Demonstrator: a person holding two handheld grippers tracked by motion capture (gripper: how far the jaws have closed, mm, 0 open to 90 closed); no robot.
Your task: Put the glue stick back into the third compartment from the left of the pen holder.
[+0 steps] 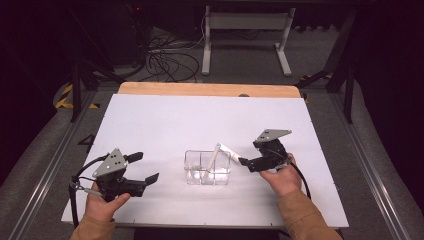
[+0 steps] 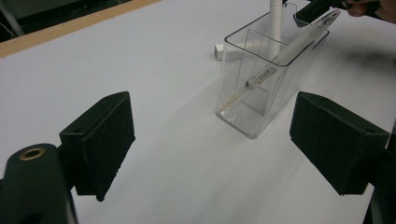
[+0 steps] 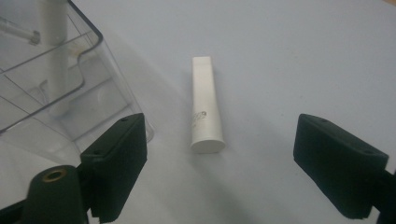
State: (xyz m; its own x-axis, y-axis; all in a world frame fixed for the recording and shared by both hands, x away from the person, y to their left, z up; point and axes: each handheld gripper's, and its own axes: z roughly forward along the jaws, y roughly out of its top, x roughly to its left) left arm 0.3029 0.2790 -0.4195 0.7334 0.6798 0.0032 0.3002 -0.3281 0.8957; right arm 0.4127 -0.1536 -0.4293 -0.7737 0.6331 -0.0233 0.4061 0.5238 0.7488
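A white desk (image 1: 165, 125) with a wooden far edge stands in a dark room with cables on the floor behind it. Near its middle sits a clear plastic holder (image 1: 207, 167) with a pen (image 2: 275, 63) leaning inside. Just beside the holder lies a short white tube (image 3: 205, 109), flat on the desk. The right gripper (image 1: 245, 161) points at this tube, jaws wide with nothing between the pads. The left gripper (image 1: 145, 167) hovers well apart to the left, jaws wide and empty
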